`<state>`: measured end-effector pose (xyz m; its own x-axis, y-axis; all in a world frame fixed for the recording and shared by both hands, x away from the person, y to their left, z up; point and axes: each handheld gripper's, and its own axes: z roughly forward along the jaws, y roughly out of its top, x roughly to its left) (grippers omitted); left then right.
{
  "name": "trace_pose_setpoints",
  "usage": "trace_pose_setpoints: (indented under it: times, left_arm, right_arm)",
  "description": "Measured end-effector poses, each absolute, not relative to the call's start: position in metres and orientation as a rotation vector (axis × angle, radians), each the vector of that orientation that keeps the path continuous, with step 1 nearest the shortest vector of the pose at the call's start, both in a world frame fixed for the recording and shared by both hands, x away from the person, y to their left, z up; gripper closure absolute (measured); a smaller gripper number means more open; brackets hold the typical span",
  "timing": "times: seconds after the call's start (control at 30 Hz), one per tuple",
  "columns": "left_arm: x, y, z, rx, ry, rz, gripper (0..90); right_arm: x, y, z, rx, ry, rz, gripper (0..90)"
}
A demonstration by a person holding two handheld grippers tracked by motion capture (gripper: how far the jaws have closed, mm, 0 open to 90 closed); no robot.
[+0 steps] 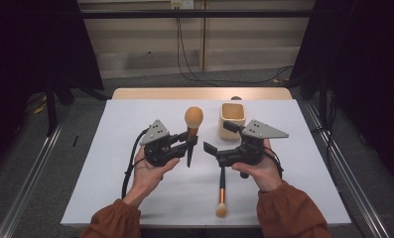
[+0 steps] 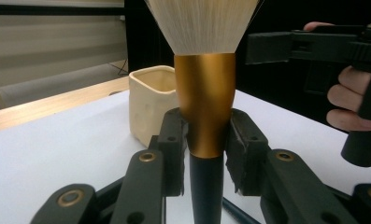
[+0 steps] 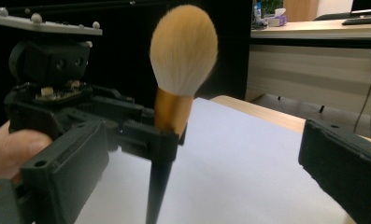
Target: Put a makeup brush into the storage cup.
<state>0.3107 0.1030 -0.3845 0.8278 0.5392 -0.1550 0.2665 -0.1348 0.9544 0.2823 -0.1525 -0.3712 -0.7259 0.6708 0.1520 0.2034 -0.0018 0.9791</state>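
— Biggest first: wide white rectangular tabletop (image 1: pixel 135 198), laid over a pale wooden table (image 1: pixel 199 93).

— Next down, two hand-held black two-jaw grippers. Left gripper (image 1: pixel 182 144) clamped tight on the gold ferrule of a large powder brush with a round orange-tipped head and black tapered handle (image 1: pixel 192 130); pads pressed to either side, brush held upright, handle tip clear of the tabletop. Right gripper (image 1: pixel 218 139) just beside it, jaws spread wide, nothing between them.

— Then a cream square ceramic cup (image 1: pixel 232 119), upright behind the right gripper, near the far edge.

— Smallest: slim second brush with black-and-gold handle and small orange head (image 1: pixel 221 191), flat on the tabletop, head towards the near edge, below the right gripper.
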Motion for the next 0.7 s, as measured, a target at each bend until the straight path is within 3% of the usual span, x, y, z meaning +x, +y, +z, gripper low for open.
trace_pose_setpoints:
  times: [0.23,0.7]
  left_arm:
    - [0.31,0.098,-0.383,1.721,0.613,0.256,69.5]
    - [0.308,0.096,-0.382,1.701,0.616,0.266,69.5]
  right_arm:
    - [0.294,-0.138,-0.367,0.889,1.933,1.786,4.2]
    - [0.307,-0.122,-0.366,0.9,1.954,1.81,26.0]
